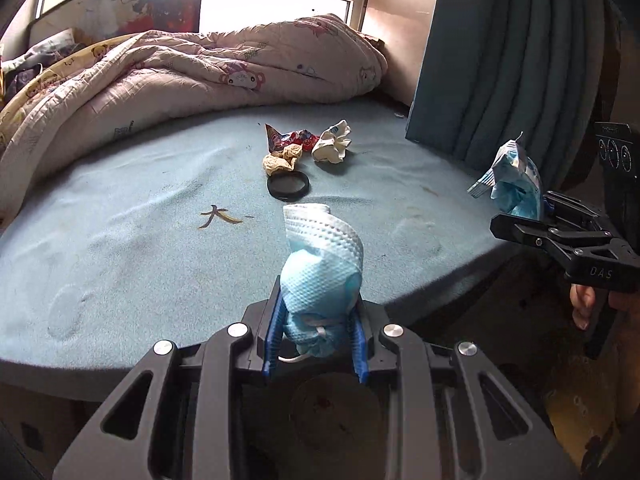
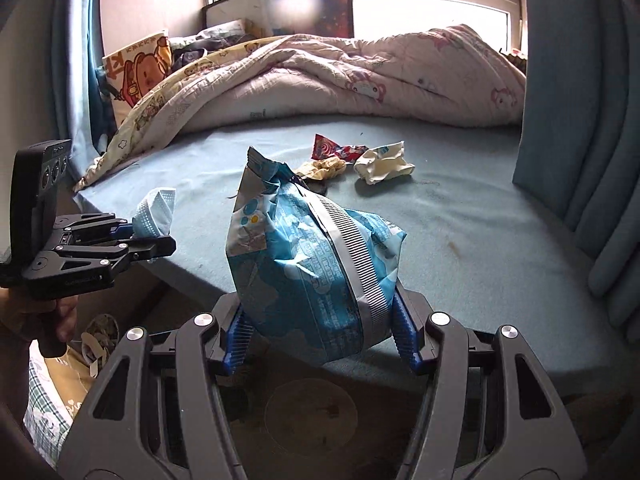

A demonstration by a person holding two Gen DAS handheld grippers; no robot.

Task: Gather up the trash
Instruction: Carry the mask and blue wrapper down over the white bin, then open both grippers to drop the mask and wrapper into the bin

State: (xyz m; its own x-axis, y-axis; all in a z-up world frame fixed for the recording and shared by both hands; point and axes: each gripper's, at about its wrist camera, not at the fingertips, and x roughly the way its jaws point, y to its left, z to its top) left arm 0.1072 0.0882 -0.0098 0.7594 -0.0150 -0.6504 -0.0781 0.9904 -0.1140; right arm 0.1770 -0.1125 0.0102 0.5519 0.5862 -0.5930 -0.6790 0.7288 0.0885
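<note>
Right now: both hands are loaded, so the step in hand looks like carrying two pieces off to wherever the rubbish goes.
Left gripper [image 1: 318, 316]: clenched on a crumpled face mask [image 1: 322, 264], which stands up between the blue pads, over the near edge of the bed [image 1: 120, 260].
Right gripper [image 2: 320, 336]: grasping a blue snack bag [image 2: 308, 272], bulging out ahead of its fingers.
Doing it well: I'd keep both squeezes firm and level; the bag is puffy and could slip, and the mask's loop dangles loose.
Left behind: well ahead of both grippers lie a red wrapper [image 1: 290, 140], white crumpled paper [image 1: 332, 142], a tan wad [image 1: 282, 158], a black ring [image 1: 288, 186] and a banana peel [image 1: 220, 216].
Hidden: no bin shows in either view; the floor below the grippers is dark and hard to read.
</note>
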